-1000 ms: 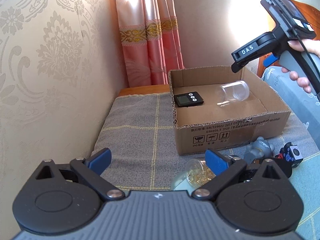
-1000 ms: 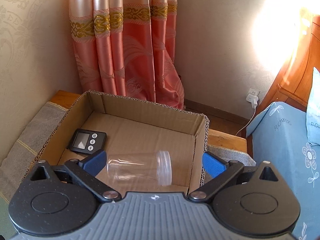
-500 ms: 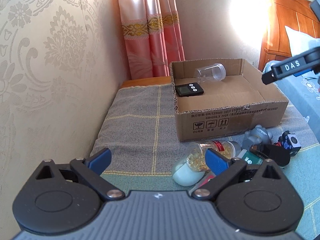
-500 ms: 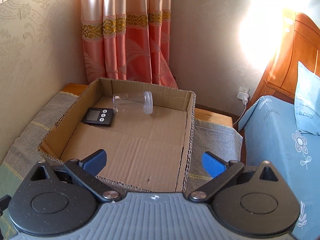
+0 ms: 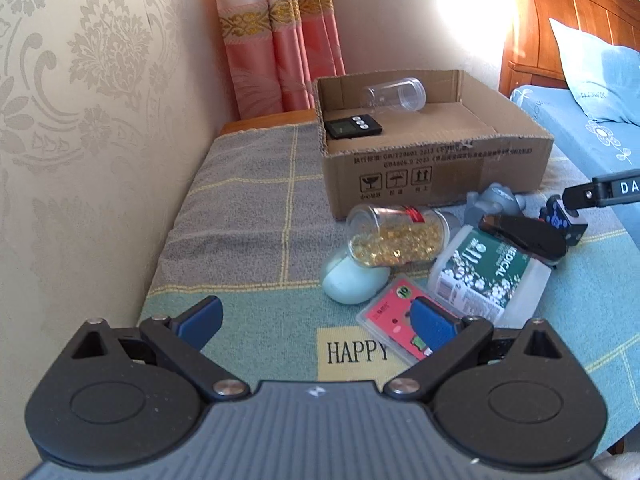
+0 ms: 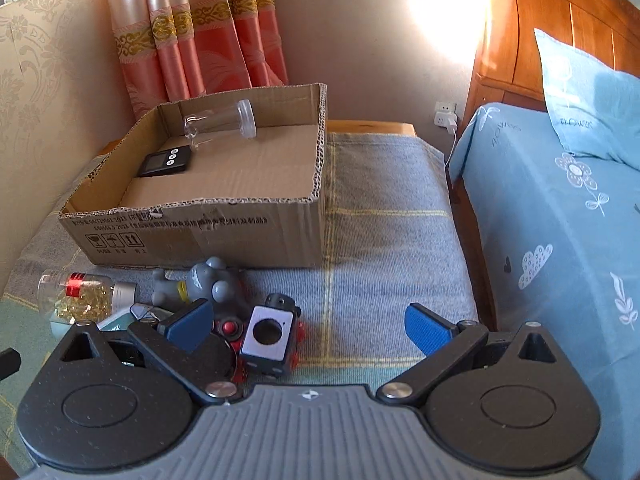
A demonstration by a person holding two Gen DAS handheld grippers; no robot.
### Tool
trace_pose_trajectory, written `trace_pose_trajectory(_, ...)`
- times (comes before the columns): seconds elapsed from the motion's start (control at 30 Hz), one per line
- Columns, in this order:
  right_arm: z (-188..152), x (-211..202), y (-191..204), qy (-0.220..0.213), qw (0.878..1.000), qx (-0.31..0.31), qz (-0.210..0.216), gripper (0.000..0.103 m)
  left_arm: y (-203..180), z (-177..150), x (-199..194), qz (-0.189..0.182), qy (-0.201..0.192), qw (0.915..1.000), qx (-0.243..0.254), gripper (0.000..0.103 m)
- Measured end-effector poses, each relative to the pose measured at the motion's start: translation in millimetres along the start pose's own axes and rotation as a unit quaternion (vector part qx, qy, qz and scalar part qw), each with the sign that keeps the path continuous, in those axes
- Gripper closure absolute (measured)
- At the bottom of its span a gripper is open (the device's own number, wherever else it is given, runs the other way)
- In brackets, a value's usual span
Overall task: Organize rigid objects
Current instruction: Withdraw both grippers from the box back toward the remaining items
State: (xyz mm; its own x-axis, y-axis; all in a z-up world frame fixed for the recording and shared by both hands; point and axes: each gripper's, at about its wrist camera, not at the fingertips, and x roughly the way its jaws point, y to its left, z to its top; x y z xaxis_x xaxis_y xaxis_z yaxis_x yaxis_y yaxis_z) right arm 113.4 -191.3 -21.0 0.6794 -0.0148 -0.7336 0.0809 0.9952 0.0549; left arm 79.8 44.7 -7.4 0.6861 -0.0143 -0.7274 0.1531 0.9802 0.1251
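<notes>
white-faced cube (image 6: 267, 334) just beside left finger of spread right gripper (image 6: 310, 322); left gripper (image 5: 316, 320) spread.

A clear jar (image 5: 392, 94) lies on its side beside a black timer (image 5: 352, 126) in the open cardboard box (image 5: 440, 172), with a capsule bottle (image 5: 396, 236), toys and packets heaped before it.

Box (image 5: 436, 168) is plain matt corrugated cardboard, raw edges. Clear glossy plastic jar (image 5: 394, 94) inside it. The blanket (image 5: 248, 208) is coarse woven cloth, curtain (image 6: 200, 36) is shiny satin. Headboard (image 6: 560, 20) is varnished wood, and the gripper pads (image 6: 426, 328) look like rubbery matt blue.
</notes>
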Motion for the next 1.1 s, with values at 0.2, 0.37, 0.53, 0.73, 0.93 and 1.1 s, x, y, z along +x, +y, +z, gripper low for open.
trace_pose_trajectory(0.2, -2, 10, 4, 0.009, 1.000, -0.010, -0.007, 0.000, -14, -12, 4, -0.034, 0.019, 0.9991, 0.018, 0.003)
trace_pose_trajectory(0.37, -4, 18, -4, 0.018, 1.000, -0.006, -0.017, 0.000, -20, -12, 4, -0.043, 0.026, 0.9984, 0.026, 0.003)
trace_pose_trajectory(0.53, -8, 18, -17, 0.021, 1.000, 0.006, -0.021, 0.000, -25, -11, 7, -0.052, 0.029, 0.9976, 0.034, 0.003)
trace_pose_trajectory(0.73, -9, 20, -39, 0.025, 0.999, 0.025, -0.039, 0.000, -30, -11, 10, -0.065, 0.031, 0.9964, 0.044, 0.003)
trace_pose_trajectory(0.93, -2, 37, -55, 0.031, 0.998, 0.039, -0.046, 0.000, -31, -10, 12, -0.070, 0.033, 0.9959, 0.046, 0.003)
trace_pose_trajectory(1.1, 7, 49, -64, 0.031, 0.997, 0.059, -0.023, 0.000, -32, -10, 15, -0.070, 0.036, 0.9956, 0.051, 0.003)
